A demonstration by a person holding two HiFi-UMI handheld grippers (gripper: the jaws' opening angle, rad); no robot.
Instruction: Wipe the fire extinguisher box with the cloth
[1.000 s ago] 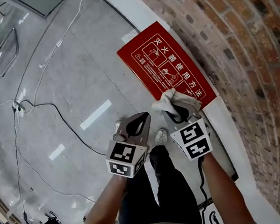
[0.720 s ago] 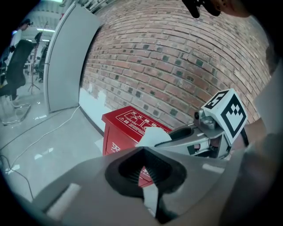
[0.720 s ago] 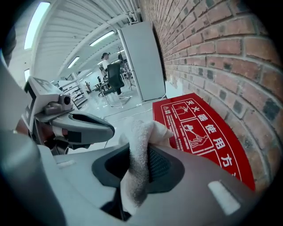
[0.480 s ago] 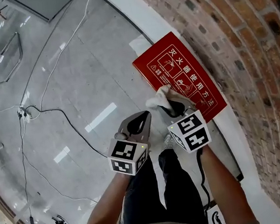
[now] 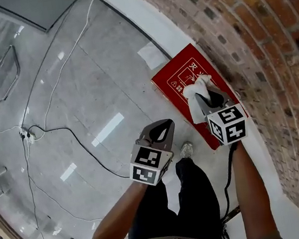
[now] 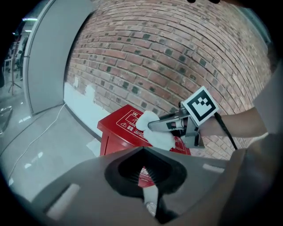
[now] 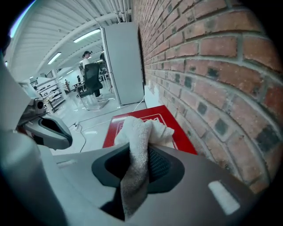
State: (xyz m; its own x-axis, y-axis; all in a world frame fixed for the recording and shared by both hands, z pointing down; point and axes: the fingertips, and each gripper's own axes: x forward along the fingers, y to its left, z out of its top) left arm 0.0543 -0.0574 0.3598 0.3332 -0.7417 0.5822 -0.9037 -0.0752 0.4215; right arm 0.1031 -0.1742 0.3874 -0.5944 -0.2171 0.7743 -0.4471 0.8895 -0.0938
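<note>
Cloth, pinched in the right gripper, has slid farther along the fire extinguisher box; wiping progresses, left gripper closed, empty.

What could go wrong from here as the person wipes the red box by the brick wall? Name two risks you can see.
The cloth is bunched in the right gripper with one end hanging loose. It may slip out, or bare jaw tips may scrape the printed top of the box.
The brick wall stands close beside that gripper, so a stroke toward the back edge might knock it against the bricks.
</note>
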